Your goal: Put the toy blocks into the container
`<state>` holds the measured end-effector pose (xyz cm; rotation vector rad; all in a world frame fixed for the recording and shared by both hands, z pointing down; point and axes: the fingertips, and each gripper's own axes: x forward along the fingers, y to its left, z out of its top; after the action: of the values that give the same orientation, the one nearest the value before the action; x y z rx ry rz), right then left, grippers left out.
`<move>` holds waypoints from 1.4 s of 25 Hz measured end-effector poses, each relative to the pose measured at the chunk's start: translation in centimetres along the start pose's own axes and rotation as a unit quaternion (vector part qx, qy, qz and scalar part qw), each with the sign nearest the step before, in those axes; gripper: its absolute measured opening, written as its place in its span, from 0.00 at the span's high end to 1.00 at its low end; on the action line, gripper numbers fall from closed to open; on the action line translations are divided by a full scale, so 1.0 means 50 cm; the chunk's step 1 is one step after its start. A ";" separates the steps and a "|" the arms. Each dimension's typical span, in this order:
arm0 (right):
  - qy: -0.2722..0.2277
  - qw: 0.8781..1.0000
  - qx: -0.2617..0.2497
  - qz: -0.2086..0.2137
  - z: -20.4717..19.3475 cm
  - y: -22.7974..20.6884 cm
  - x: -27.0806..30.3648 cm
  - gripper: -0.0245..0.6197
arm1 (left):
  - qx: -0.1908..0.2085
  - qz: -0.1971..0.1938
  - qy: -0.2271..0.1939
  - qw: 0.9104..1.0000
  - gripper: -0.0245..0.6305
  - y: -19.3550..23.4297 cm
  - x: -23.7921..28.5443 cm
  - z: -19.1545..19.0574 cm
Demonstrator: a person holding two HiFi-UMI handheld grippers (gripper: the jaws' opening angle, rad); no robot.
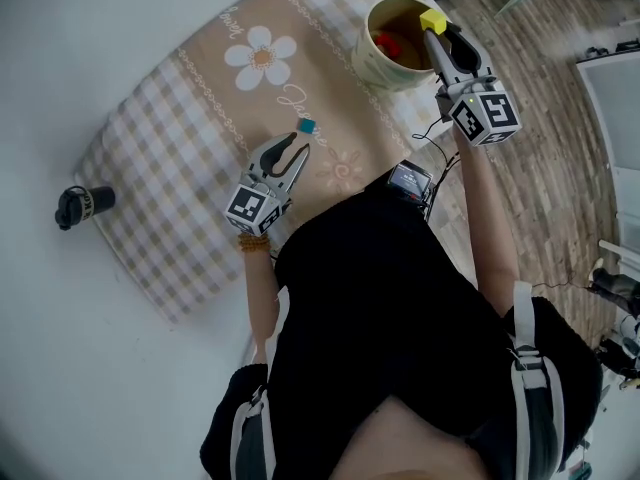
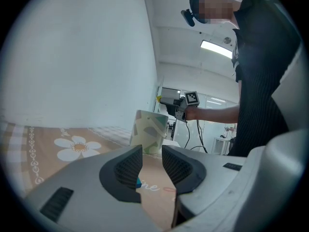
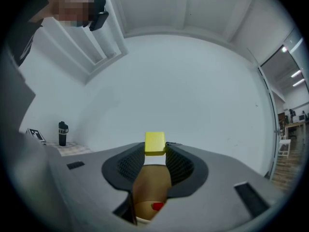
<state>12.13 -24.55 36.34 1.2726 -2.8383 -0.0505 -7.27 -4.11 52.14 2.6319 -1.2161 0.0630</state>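
Note:
A cream container stands at the far end of the beige daisy mat, with a red block inside. My right gripper hovers over its rim, shut on a yellow block. In the right gripper view the yellow block sits clamped at the fingertips of my right gripper, above the container's inside and the red block. My left gripper is open above the mat, just short of a small teal block. In the left gripper view the teal block shows low between the jaws of my left gripper, with the container beyond.
A black bottle lies on the white table left of the mat. A cable and a small black device hang near the person's body. Wooden floor lies to the right of the table.

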 end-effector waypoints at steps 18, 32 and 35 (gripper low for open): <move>0.005 1.000 0.003 -0.006 -0.018 -0.006 0.005 0.74 | -0.007 0.014 0.007 1.000 0.78 0.014 0.000 -0.012; -0.005 1.000 0.007 0.004 -0.011 0.004 -0.009 0.77 | 0.050 0.116 0.149 0.981 0.65 0.082 0.044 -0.102; -0.004 1.000 0.006 0.007 -0.014 0.009 -0.015 0.77 | 0.063 0.102 0.173 0.977 0.65 0.074 0.073 -0.120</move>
<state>12.31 -23.71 37.04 1.2576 -2.8590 -0.0373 -7.31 -7.72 59.21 2.4450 -1.3843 0.6270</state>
